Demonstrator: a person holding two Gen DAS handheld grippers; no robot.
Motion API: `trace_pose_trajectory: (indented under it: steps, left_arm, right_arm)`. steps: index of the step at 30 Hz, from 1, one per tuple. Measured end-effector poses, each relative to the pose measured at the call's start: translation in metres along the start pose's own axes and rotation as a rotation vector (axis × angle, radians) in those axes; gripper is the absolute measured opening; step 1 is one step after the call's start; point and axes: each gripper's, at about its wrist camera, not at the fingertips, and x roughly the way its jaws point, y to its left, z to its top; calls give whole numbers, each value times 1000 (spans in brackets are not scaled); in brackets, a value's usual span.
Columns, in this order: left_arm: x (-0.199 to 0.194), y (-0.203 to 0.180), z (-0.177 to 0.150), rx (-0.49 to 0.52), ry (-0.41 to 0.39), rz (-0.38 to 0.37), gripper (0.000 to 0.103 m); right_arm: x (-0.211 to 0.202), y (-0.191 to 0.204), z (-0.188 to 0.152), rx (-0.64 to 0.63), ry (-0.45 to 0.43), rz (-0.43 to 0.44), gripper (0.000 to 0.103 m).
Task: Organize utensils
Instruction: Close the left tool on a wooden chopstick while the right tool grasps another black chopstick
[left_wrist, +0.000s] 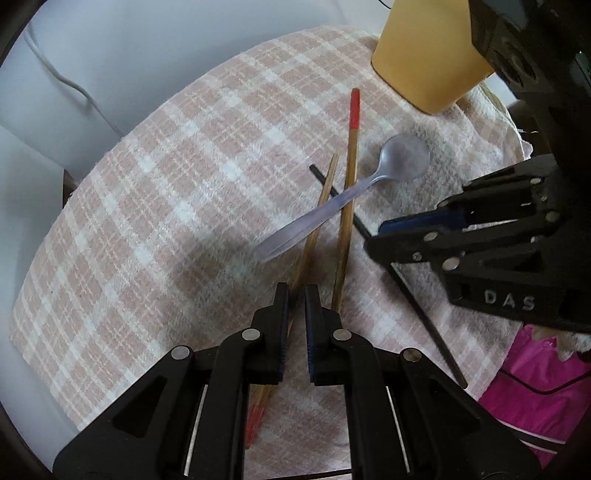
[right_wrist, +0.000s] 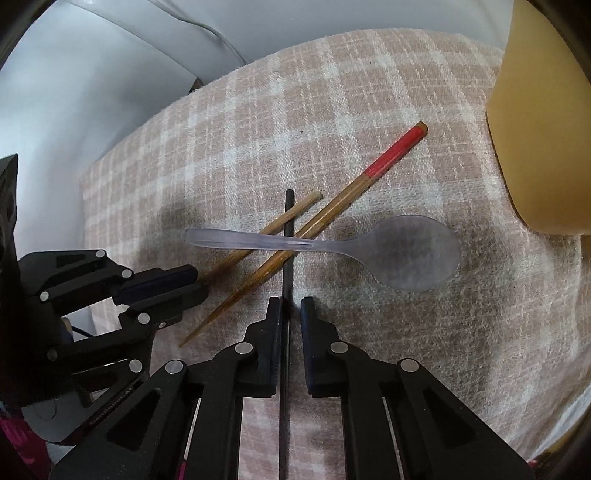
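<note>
Across the pink-and-white checked cloth (left_wrist: 155, 206) that covers the tabletop, four utensils lie crossed in one small heap. Nearest the left wrist camera, the left gripper (left_wrist: 296, 295) has its fingers drawn almost together on a bamboo chopstick (left_wrist: 314, 236), whose red end shows below the fingers and whose thin tip points away towards the far side. To its right, the right gripper (right_wrist: 291, 310) has its fingers nearly closed around a black chopstick (right_wrist: 287, 221); the stick runs straight up between them, close against the left finger (right_wrist: 275, 321), and I cannot tell whether both pads press on it.

A second bamboo chopstick (right_wrist: 332, 206), with a red band near its far end, lies diagonally beside the first. A translucent plastic spoon (right_wrist: 417, 253) rests across all three sticks, its handle to the left and its bowl on the cloth to the right.

From the left wrist view, the black chopstick's near length is visible, reaching past the right gripper (left_wrist: 373, 243) towards a pink garment (left_wrist: 539, 384) at the near right, which the other view barely catches. From the right wrist view, the spoon's crossing over the sticks is seen plainly, and the left gripper (right_wrist: 197, 280) enters from the left.

A yellow cup (left_wrist: 424, 62) stands at the far right on the cloth; its inside is hidden in both views. A white cable (left_wrist: 70, 81) trails along the pale surface beyond the cloth
</note>
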Motion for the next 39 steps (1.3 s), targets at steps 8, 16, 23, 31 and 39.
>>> trace_pose_trajectory:
  steps: [8, 16, 23, 31, 39]
  left_arm:
    - [15, -8, 20, 5, 28, 24, 20]
    - [12, 10, 17, -90, 19, -13, 4]
    - [6, 14, -10, -154, 3, -23, 4]
    - [-8, 20, -49, -264, -47, -45, 4]
    - [-26, 16, -86, -335, -101, -71, 4]
  right_arm:
    - [-2, -10, 4, 3, 10, 16, 9]
    - [-1, -1, 2, -14, 12, 19, 3]
    - [-2, -3, -16, -35, 50, 38, 3]
    - [-12, -16, -34, -98, 115, 43, 3]
    - [-34, -10, -40, -143, 121, 81, 3]
